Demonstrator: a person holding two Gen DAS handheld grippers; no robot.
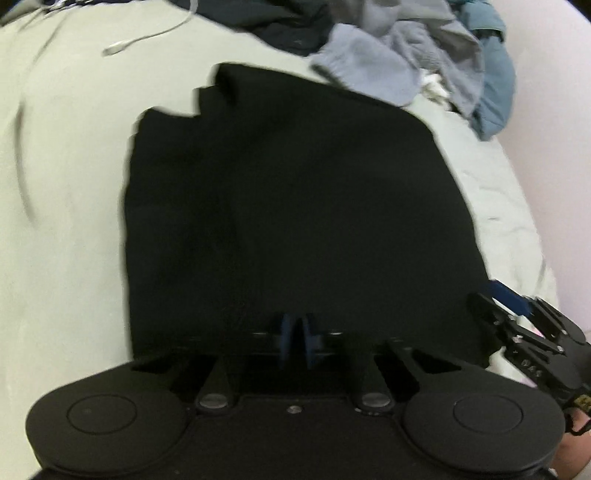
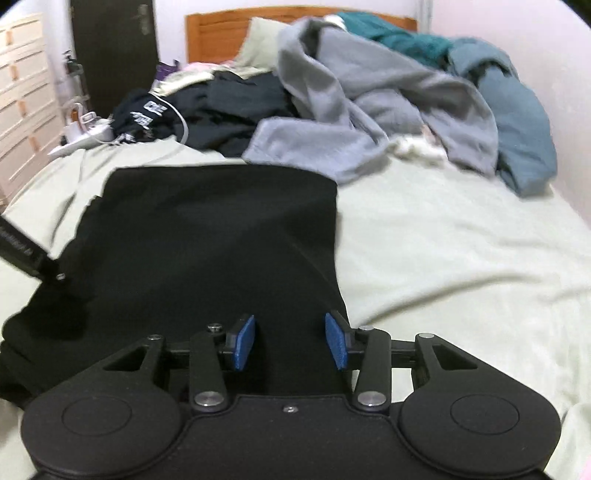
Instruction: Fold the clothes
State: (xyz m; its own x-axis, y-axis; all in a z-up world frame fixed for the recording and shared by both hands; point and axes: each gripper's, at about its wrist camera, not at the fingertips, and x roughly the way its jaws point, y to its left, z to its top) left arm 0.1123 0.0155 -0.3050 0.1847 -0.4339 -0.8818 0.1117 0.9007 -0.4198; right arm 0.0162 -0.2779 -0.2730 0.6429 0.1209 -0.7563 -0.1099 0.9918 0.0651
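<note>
White cable (image 1: 147, 37) — drawers (image 2: 22, 92) — headboard (image 2: 221, 29)

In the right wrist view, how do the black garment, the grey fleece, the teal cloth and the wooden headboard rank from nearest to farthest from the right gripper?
1. Black garment: directly under the right gripper, spread on the bed.
2. Grey fleece: beyond it, in the pile on the right.
3. Teal cloth: behind the fleece, at the top of the pile.
4. Wooden headboard: at the far end, left of centre.

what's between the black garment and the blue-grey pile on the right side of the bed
Bare pale sheet between the black garment and the blue-grey pile; farther left a sleeve reaches the garment. Right wrist view.
</note>
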